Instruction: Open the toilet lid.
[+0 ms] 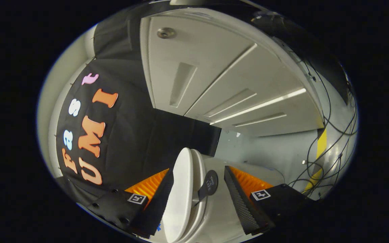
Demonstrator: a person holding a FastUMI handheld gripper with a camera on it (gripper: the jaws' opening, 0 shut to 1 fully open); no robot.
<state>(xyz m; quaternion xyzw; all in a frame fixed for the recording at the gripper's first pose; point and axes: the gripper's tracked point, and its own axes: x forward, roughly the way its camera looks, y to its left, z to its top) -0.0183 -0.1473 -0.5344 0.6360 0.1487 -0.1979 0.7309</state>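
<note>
Straddling the toilet lid (pixel 181 195), the gripper (pixel 198 199) stands spread, neither finger visibly pressing it. The lid's black tab (pixel 208 185) lies between them, probably for lifting.

toilet lid (pixel 181 189) sits between the spread tongs (pixel 194 199) fingers, closer to the left one, round tag (pixel 210 182) just right of it, cables (pixel 319 162) further right.
</note>
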